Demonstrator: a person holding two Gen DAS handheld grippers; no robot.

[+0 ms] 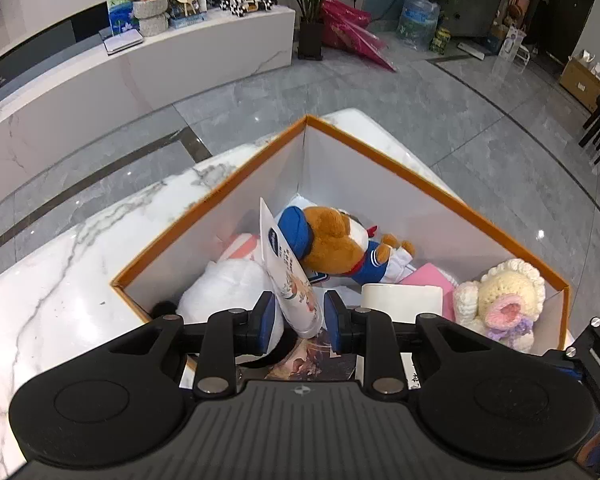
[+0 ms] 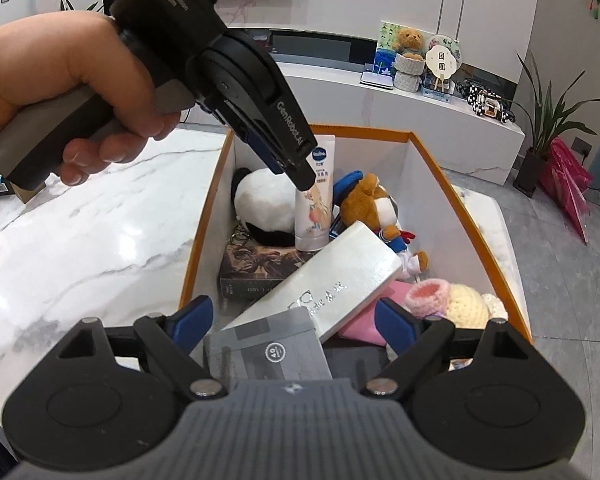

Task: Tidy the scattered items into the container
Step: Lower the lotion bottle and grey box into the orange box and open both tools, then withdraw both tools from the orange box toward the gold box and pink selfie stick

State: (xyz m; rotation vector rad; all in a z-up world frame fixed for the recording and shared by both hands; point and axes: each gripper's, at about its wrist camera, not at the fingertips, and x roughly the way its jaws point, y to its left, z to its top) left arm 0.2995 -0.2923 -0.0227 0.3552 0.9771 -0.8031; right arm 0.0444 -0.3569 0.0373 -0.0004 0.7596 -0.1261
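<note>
The left gripper [image 2: 306, 184] pinches a white tube [image 2: 314, 200] and holds it standing up inside the orange box [image 2: 476, 216]; the right gripper [image 2: 296, 322] is wide and holds nothing, just above a silver pack [image 2: 268, 350] at the box's near end.

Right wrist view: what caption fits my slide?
Left tool holds a cream tube upright over the orange box of toys.

Glossy white marble bench [image 2: 80, 216]; matt card box [image 1: 420, 184] with an orange rim; fuzzy plush bear [image 1: 340, 240]; rough crocheted doll [image 1: 504, 292]; smooth plastic tube [image 2: 314, 200].
</note>
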